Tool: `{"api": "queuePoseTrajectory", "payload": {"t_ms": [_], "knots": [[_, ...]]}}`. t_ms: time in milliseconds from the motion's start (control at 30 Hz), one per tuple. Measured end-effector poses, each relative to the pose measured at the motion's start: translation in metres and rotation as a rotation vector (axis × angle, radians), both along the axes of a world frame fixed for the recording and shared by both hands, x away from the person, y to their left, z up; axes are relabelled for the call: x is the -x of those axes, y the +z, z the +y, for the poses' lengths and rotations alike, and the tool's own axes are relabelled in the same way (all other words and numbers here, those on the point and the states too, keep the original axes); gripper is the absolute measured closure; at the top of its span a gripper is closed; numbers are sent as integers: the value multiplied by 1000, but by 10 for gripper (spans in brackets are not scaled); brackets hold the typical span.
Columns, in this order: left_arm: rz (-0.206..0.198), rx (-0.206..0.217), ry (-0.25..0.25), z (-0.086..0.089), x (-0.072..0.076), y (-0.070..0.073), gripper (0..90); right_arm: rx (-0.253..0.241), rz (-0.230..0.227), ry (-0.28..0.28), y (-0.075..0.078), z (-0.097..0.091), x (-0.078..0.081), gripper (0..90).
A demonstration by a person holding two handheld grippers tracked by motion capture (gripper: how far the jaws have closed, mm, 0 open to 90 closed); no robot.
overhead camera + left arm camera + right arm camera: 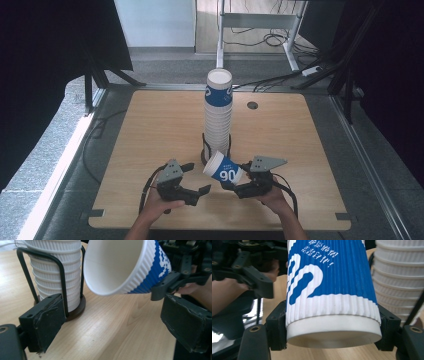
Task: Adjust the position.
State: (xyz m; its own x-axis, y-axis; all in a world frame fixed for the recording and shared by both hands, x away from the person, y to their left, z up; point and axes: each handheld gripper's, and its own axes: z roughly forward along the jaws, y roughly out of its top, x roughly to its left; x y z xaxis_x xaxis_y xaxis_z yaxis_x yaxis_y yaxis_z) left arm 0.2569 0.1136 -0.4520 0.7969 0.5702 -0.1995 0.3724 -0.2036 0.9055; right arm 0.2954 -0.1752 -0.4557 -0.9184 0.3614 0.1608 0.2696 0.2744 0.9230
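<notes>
Clamped near its base by the right gripper, a ribbed blue-and-white paper cup hung tilted above the table, just before the cup stack in its wire holder. It looked light and crushable, best held low by the stiff bottom rim. "90" was legible; smaller print was not. The left gripper stood wide open, empty.

The cup is ribbed, blue with white lettering, a white band at its base and a plain white inside. The stack is ribbed white, its top cup blue-banded. The rack is black wire on a dark brown base. The table is pale wood grain. Both grippers are black.
</notes>
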Motion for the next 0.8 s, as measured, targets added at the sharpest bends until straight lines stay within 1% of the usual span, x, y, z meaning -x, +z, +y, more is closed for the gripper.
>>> {"api": "queuePoseTrajectory", "payload": {"t_ms": [100,200,333,533,633,767,800], "knots": [[37,45,-4,3,-2,-3,60,-48,-3,-18,-4,-3,1,288],[63,81,-9,3,-4,-5,61,-61,-6,-27,-6,-4,1,288],[75,92,-19,2,-4,-7,61,-68,-20,-26,-7,-2,4,288],[87,101,-31,-1,-4,-9,61,-111,-34,-33,-9,1,5,288],[88,106,-35,-1,-4,-9,61,-103,-38,-38,-12,2,6,288],[103,146,-49,0,-4,-9,62,-127,-40,-35,-14,3,6,288],[112,169,-61,0,-5,-9,62,-132,-40,-32,-14,3,6,288]]}}
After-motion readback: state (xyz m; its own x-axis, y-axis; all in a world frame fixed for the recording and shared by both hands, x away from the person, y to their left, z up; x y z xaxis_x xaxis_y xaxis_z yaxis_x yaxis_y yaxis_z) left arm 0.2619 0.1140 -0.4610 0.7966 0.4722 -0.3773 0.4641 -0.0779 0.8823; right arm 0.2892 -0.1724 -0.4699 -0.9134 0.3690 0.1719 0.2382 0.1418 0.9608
